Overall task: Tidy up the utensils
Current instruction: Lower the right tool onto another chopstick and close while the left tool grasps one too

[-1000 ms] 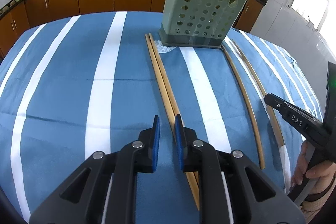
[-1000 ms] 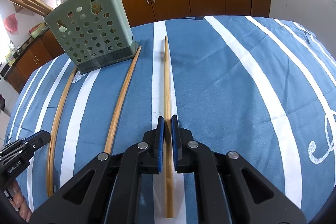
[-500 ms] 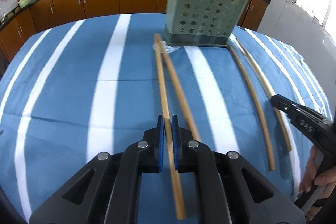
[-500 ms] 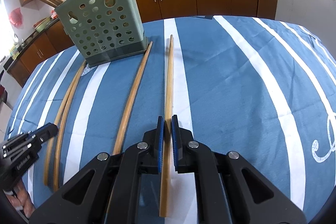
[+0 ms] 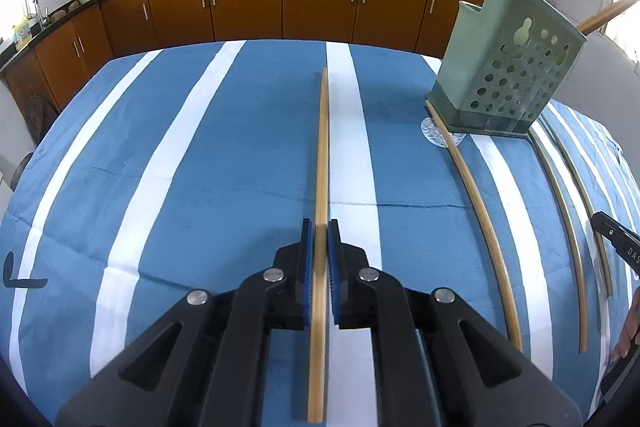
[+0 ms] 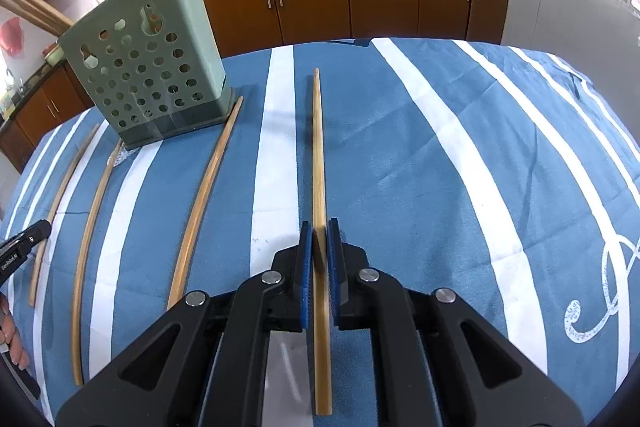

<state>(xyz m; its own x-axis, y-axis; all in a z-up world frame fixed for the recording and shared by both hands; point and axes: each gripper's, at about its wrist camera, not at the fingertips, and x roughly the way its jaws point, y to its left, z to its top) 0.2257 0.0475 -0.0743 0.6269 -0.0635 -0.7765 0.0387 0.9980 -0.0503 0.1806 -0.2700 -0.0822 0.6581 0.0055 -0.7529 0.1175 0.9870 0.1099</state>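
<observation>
Left wrist view: left claw (image 5: 319, 227) clamped on chopstick (image 5: 322, 147), holder (image 5: 508, 67) at 2 o'clock. Right claw (image 6: 318, 229) likewise pinching a chopstick (image 6: 318, 147), holder at 10.

Left gripper (image 5: 319, 233): blue-padded jaws closed near-parallel, pinching chopstick (image 5: 321, 163) part-way along shaft; fingers point toward far side. Right gripper (image 6: 319, 233): jaws likewise clamped on second chopstick (image 6: 318, 147), pointing far. Right gripper tip visible at right edge of left view, bare hand (image 5: 626, 335) beneath it; left hand (image 6: 10, 337) at left edge of right view.
</observation>
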